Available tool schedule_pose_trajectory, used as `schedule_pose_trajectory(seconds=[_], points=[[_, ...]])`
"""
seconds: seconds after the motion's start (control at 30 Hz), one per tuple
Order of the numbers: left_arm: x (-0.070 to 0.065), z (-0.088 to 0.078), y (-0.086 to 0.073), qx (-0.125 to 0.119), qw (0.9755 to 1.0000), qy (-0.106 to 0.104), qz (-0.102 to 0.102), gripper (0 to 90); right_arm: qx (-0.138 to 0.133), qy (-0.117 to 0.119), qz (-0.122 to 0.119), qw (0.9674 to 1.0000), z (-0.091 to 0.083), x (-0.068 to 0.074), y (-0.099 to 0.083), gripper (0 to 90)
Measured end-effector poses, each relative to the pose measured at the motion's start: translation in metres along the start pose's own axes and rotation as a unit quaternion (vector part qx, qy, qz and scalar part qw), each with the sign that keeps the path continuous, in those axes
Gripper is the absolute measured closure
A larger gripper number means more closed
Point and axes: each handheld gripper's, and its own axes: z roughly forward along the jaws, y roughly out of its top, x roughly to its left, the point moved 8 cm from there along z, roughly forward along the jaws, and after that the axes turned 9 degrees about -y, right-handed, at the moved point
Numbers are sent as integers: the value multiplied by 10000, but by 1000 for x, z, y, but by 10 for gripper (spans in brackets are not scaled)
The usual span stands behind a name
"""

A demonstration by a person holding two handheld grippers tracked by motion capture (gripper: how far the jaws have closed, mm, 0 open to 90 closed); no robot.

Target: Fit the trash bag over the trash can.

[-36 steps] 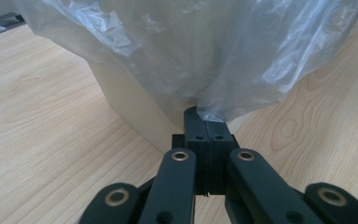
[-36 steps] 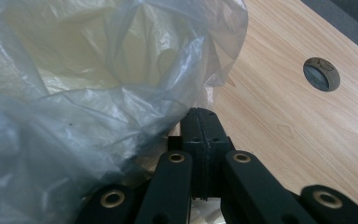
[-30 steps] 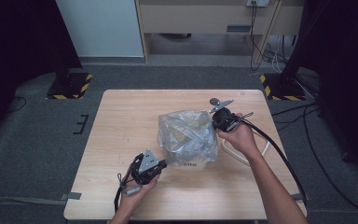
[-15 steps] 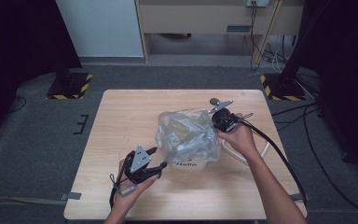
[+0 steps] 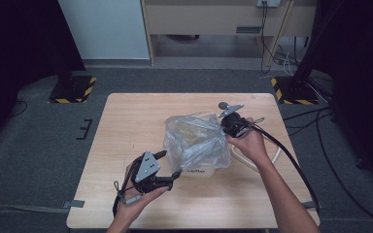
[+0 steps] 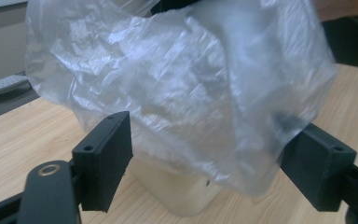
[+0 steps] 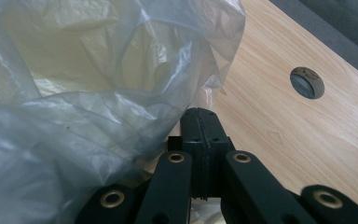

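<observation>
A clear plastic bag [image 5: 196,141] sits near the middle of the wooden bench [image 5: 126,121], draped over a pale cream container [image 6: 177,189] whose lower part shows beneath the film. The right tongs [image 5: 226,127] are clenched on a gathered fold of the bag at its far right edge. The left tongs [image 5: 169,167] have just been spreading; they stand released at the bag's near left side, with loose film hanging between the jaws, unpinched.

One clear plastic bag [image 5: 196,141]. One cream container [image 6: 179,191] under it. Two hand-held grippers: left gripper [image 5: 171,167], right gripper [image 5: 223,125]. One wooden table [image 5: 126,121].
</observation>
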Motion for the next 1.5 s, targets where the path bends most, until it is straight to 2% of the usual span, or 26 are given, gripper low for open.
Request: schedule_pose_trajectory(seconds=[0.17, 0.27, 0.33, 0.5, 0.83, 0.97, 1.17, 1.27, 1.3, 1.33, 1.37, 1.4, 1.43, 1.47, 1.5], points=[[-2, -4, 2, 2, 10000, -25, 48, 195, -14, 6, 10, 10000, -2, -1, 1, 900], [-2, -8, 4, -58, 9999, -88, -86, 190, -10, 13, -4, 10000, -2, -1, 1, 900], [-4, -11, 7, -81, 9999, -85, -37, 189, -25, 5, -9, 10000, -2, -1, 1, 900], [-5, -14, 19, -226, 9996, -154, -108, 178, -30, 7, 12, 10000, -3, 0, 1, 900], [7, -13, 45, -428, 9987, -184, -185, 174, -73, 39, -19, 10000, -4, 0, 2, 900], [9, -11, 53, -394, 9989, -151, -184, 174, -120, 68, -18, 9999, -5, 0, 3, 900], [28, -4, 62, -323, 9991, 33, -267, 171, -111, 52, 11, 9999, -7, -2, 3, 900], [44, 2, 62, -206, 9992, 140, -306, 166, -129, 35, 4, 9999, -7, -3, 4, 900], [48, 3, 61, -147, 9989, 189, -411, 165, -144, 35, 8, 9999, -7, -3, 4, 900], [54, 5, 61, -115, 9987, 232, -433, 165, -146, 36, 9, 9999, -7, -3, 4, 900], [59, 8, 62, -137, 9990, 223, -360, 165, -153, 43, 10, 9999, -7, -3, 4, 900], [62, 8, 61, -56, 9985, 272, -473, 163, -150, 33, 11, 9999, -7, -3, 4, 900], [67, 12, 61, -65, 9989, 252, -393, 162, -133, 32, 8, 9999, -8, -3, 4, 900], [71, 12, 59, 7, 9982, 322, -503, 161, -125, 23, 7, 9999, -8, -3, 4, 900], [75, 14, 59, 24, 9980, 348, -523, 161, -132, 24, 2, 9999, -9, -4, 4, 900]])
